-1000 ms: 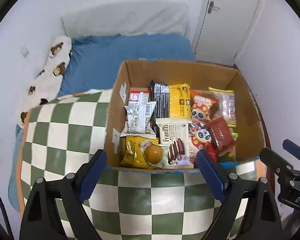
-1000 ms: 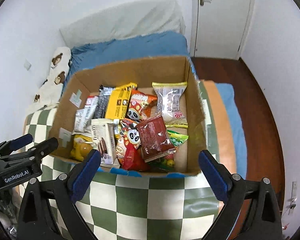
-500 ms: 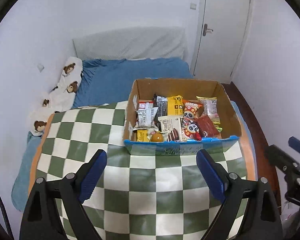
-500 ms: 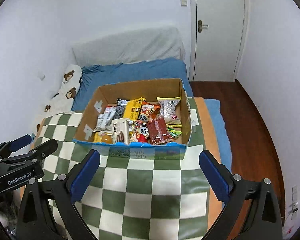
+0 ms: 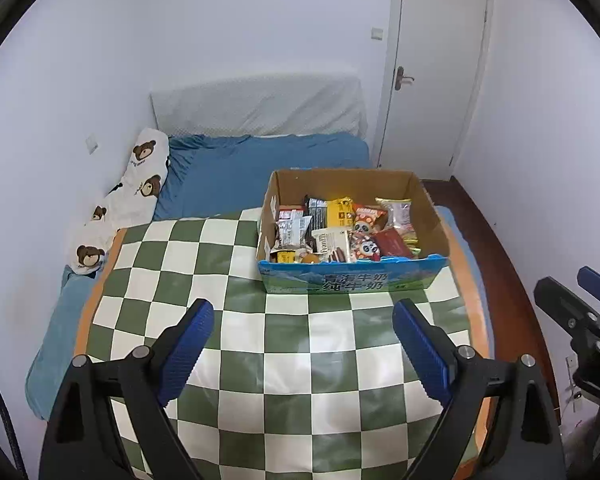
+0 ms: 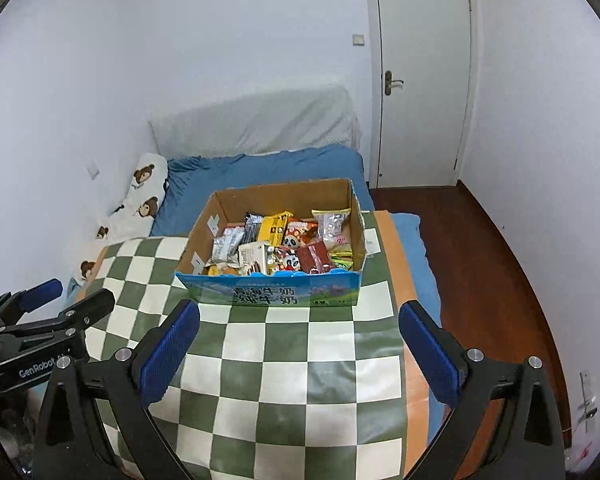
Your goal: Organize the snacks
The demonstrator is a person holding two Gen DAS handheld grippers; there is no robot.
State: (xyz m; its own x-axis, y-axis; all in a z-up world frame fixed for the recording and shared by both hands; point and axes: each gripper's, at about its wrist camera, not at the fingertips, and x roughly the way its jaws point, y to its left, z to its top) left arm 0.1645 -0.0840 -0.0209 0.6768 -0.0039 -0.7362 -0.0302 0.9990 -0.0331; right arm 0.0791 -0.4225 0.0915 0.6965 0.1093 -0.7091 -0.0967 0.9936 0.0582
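both tools wide open and empty, the snack box ahead of them

the box (image 5: 352, 276) sits on the checked cloth (image 5: 260, 364) spread over the bed (image 5: 260, 160) — cardboard walls, a blue printed front, open at the top, packed with snacks (image 5: 342, 232). the left tool (image 5: 304, 344) hangs short of the box over the cloth, its blue pads far apart with only cloth between them. the right tool (image 6: 300, 340) hangs likewise short of the box, pads spread and nothing between them — it shows at the right edge of the left view. beyond the box lies a bear-print pillow (image 5: 140, 188) by the wall, and past the box's far right corner a shut door (image 5: 432, 80).
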